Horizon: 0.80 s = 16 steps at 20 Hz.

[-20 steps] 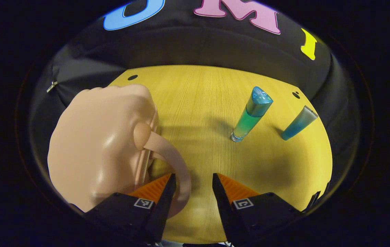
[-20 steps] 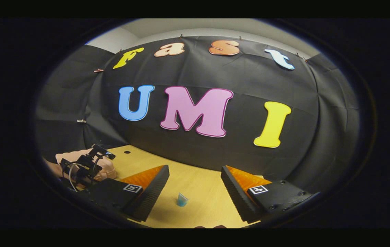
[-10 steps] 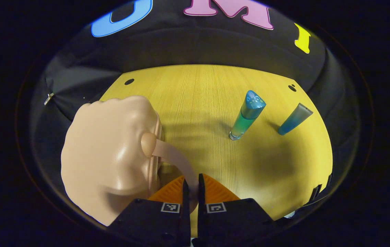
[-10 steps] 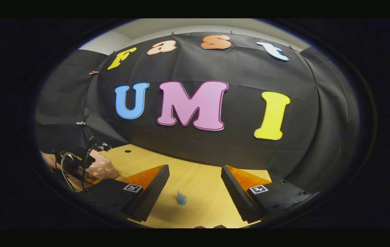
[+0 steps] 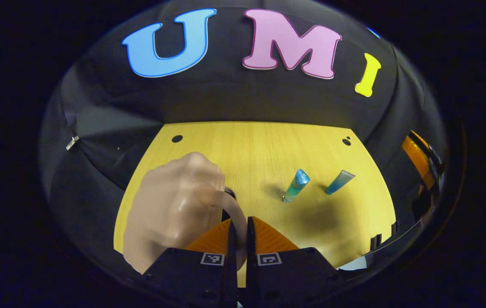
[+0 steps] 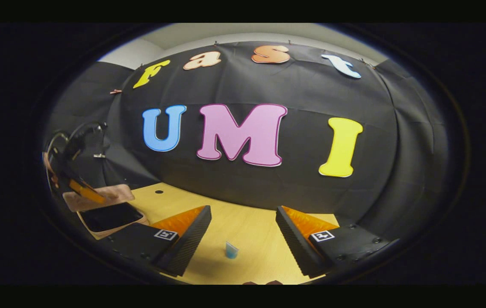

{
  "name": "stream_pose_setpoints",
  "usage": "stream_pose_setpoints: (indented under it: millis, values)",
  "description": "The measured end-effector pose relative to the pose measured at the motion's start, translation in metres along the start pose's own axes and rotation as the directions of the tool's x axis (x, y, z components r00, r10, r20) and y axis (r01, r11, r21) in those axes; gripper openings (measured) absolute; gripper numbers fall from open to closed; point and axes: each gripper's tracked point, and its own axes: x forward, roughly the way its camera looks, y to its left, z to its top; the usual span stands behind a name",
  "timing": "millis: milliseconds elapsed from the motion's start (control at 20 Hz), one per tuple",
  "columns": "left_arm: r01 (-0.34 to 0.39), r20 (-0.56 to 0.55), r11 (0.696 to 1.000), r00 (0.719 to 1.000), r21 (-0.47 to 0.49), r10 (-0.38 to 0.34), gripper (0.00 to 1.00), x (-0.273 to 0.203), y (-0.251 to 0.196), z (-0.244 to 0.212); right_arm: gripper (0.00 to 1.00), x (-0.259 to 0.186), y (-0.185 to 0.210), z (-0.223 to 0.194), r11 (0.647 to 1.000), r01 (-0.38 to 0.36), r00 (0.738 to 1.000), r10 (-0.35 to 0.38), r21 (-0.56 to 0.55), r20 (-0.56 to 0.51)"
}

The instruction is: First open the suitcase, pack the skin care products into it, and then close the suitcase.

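Note:
The peach suitcase's lid (image 5: 174, 209) tilts up in the left gripper view, and my left gripper (image 5: 238, 223) is shut on its curved handle. In the right gripper view the suitcase (image 6: 110, 216) stands partly open at the far left, showing a dark inside, with the left gripper (image 6: 81, 191) holding the raised lid. A green-blue bottle (image 5: 295, 185) and a blue tube (image 5: 339, 182) stand on the yellow table (image 5: 260, 149). My right gripper (image 6: 243, 233) hangs open above the table, with the blue tube (image 6: 231, 250) farther off between its fingers.
The black cloth wall (image 6: 243, 85) rises close behind the table's far edge. Two small dark holes (image 5: 177, 138) mark the table's back corners. The right gripper (image 5: 418, 159) shows at the right edge of the left gripper view, beyond the table's side.
My left gripper closed on the suitcase handle and then rose, pulling the lid up so the dark inside now shows. The right gripper has barely moved.

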Motion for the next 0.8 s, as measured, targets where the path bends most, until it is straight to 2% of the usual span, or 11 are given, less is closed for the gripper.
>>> stream_pose_setpoints:
  millis: [250, 400, 650, 800]
  values:
    - [-0.061, 0.139, 0.998, 0.989, 0.021, 0.057, 0.12, -0.053, 0.104, 0.041, 0.96, -0.009, 0.039, 0.023, 0.998, 0.054, 0.998, -0.055, 0.011, 0.016]
    - [-0.106, 0.191, 0.994, 0.976, 0.013, 0.101, 0.11, -0.069, 0.176, 0.05, 0.96, -0.013, 0.068, 0.036, 0.997, 0.077, 0.997, -0.078, 0.01, 0.02]
    - [-0.192, 0.207, 0.981, 0.96, -0.007, 0.189, 0.11, -0.06, 0.303, 0.044, 0.96, -0.019, 0.104, 0.046, 0.99, 0.137, 0.99, -0.137, 0.013, 0.014]
    - [-0.212, 0.189, 0.976, 0.957, -0.055, 0.219, 0.11, -0.037, 0.365, 0.026, 0.96, -0.023, 0.124, 0.044, 0.986, 0.16, 0.987, -0.16, 0.046, -0.015]
